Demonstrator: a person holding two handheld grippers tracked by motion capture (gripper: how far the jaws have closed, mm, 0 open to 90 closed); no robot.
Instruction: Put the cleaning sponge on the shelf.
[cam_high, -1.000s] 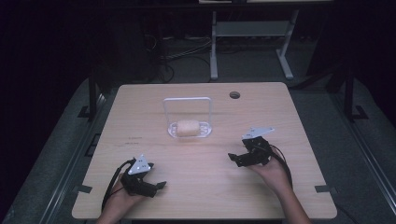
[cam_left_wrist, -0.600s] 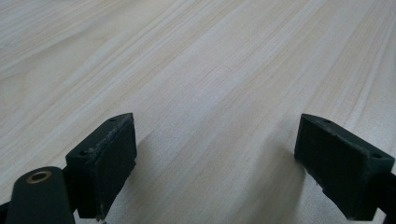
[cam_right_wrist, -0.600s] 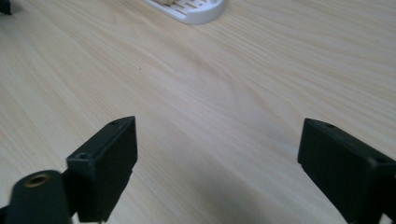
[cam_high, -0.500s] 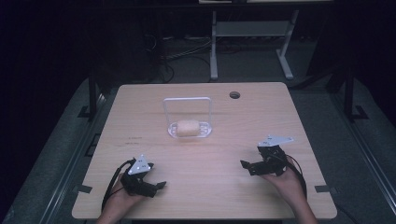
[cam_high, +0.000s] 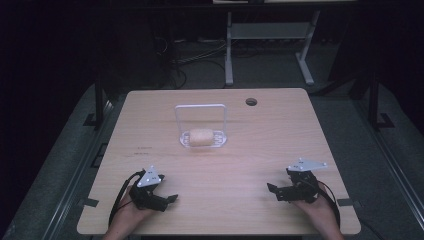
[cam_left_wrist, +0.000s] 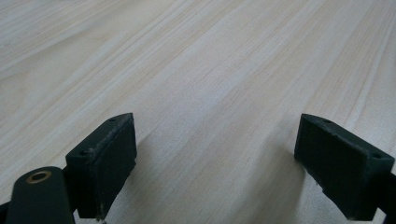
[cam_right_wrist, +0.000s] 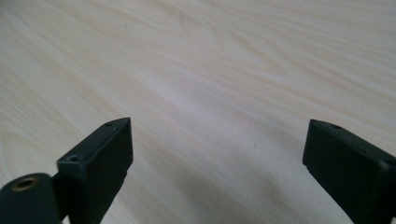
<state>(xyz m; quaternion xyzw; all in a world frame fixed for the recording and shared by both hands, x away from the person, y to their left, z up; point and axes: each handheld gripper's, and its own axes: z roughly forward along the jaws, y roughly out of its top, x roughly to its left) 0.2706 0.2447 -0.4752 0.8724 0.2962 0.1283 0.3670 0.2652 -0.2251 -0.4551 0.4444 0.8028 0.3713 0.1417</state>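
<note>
A pale bread roll (cam_high: 200, 137) lies in a clear plastic holder (cam_high: 201, 107) with an upright frame, at the middle of the wooden table (cam_high: 225, 165). My left gripper (cam_high: 170, 199) rests low at the near left of the table, open, with bare wood between its jaws (cam_left_wrist: 215, 154). At the near right my right gripper (cam_high: 272, 191) points toward the table's middle; its jaws have just been opening and stand wide apart over bare wood (cam_right_wrist: 217, 158). Both grippers are well short of the roll.
A round cable hole (cam_high: 251, 102) sits in the table's far right part. Behind the table stand a metal frame (cam_high: 265, 35) and loose cables on a dark floor. Table edges run close to both hands.
My right gripper has moved back toward the near right edge and a little lower, its jaws spreading. The left gripper and the roll have stayed put.
</note>
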